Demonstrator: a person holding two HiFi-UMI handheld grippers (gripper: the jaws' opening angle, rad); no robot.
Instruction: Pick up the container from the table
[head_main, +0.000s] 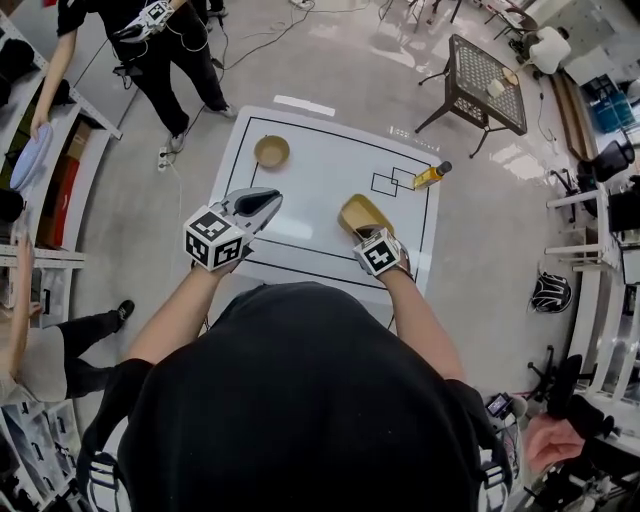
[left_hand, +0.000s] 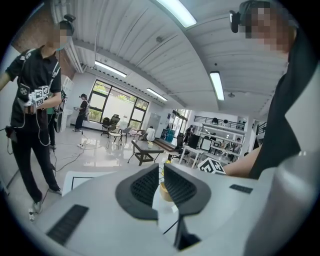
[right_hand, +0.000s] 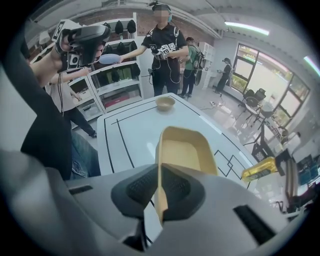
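Observation:
A tan rectangular container (head_main: 360, 213) hangs tilted just above the white table (head_main: 310, 160), near its front right. My right gripper (head_main: 366, 233) is shut on the container's near wall. In the right gripper view the thin rim (right_hand: 159, 165) runs between the two dark pads, and the open container (right_hand: 186, 150) reaches out beyond them. My left gripper (head_main: 262, 203) is raised over the table's front left edge, apart from the container. Its jaws (left_hand: 161, 180) stand almost together with nothing between them.
A small tan bowl (head_main: 271, 151) sits at the table's far left, and a yellow bottle (head_main: 431, 176) lies by the drawn squares at the far right. A person in black (head_main: 150, 40) stands beyond the table. Shelves (head_main: 60, 170) line the left, and a black side table (head_main: 485, 80) stands far right.

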